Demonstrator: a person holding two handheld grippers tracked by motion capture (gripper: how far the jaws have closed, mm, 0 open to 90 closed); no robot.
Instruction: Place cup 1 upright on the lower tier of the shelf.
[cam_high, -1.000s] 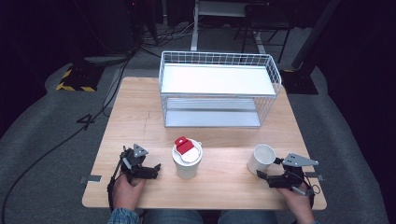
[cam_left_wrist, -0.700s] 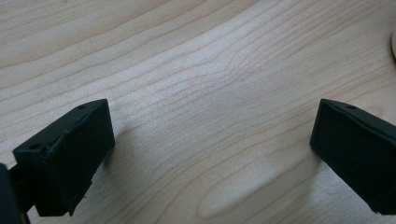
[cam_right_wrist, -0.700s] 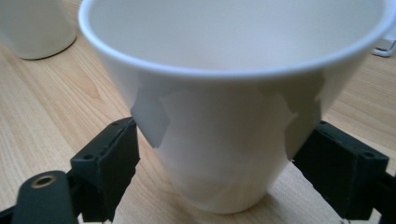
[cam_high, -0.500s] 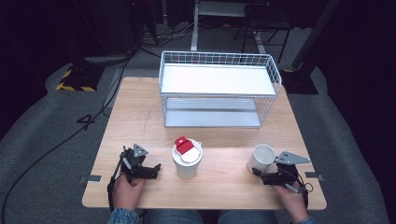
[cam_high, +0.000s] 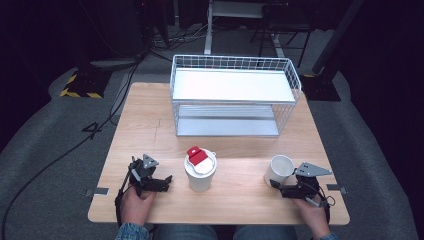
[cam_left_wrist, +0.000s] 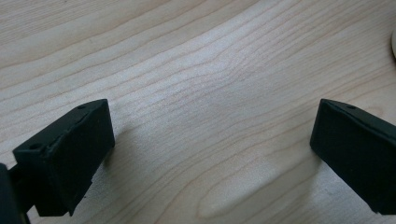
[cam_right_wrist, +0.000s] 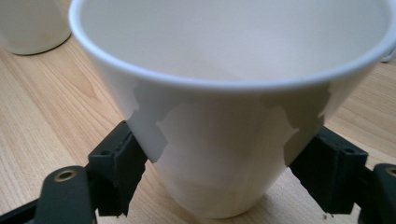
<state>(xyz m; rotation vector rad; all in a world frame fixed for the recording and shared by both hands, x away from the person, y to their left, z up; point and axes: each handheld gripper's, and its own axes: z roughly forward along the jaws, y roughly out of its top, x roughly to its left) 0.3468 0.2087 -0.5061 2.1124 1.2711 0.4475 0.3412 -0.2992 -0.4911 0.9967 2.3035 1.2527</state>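
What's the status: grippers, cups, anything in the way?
Right gripper: jaws around the open white cup, contact unclear. Left gripper open over bare table. Lidded cup between them, wire basket behind; nothing in the way.

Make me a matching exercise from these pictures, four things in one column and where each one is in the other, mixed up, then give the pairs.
Things:
1. wire basket
2. lidded cup
3. open white cup
4. left gripper

Places or states:
A. between the jaws of the right gripper
B. at the far side of the table
C. open over bare wood
D. middle of the near edge, red tab on top

Pairs: 1-B, 2-D, 3-A, 4-C
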